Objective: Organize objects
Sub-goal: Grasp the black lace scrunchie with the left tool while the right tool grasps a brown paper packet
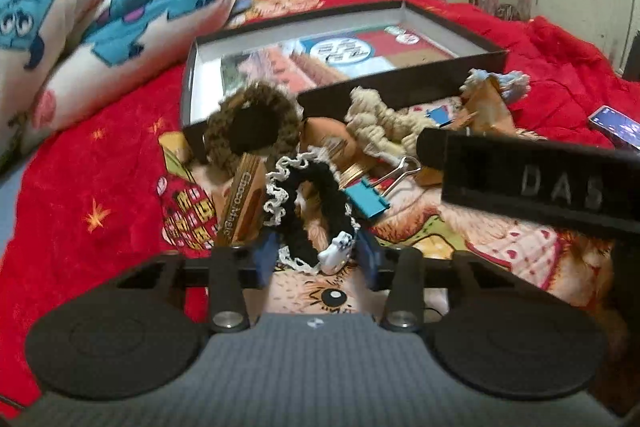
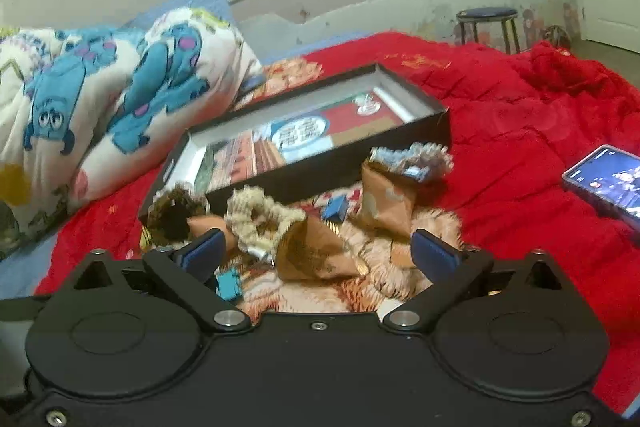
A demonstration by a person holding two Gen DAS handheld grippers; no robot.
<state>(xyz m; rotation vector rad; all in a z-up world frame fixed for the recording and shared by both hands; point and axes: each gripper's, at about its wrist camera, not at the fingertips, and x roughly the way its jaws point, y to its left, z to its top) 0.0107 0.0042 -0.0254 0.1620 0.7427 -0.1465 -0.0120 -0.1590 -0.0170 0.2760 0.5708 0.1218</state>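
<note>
Black scrunchie [image 1: 316, 203] (white lace trim) between left jaws' half-closed blue pads [image 1: 267, 254], grip uncertain, right jaws wide, empty.

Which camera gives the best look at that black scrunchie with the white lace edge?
The left wrist view: the black scrunchie sits close and sharp between the left claw's fingers. In the right wrist view I cannot pick it out.
</note>
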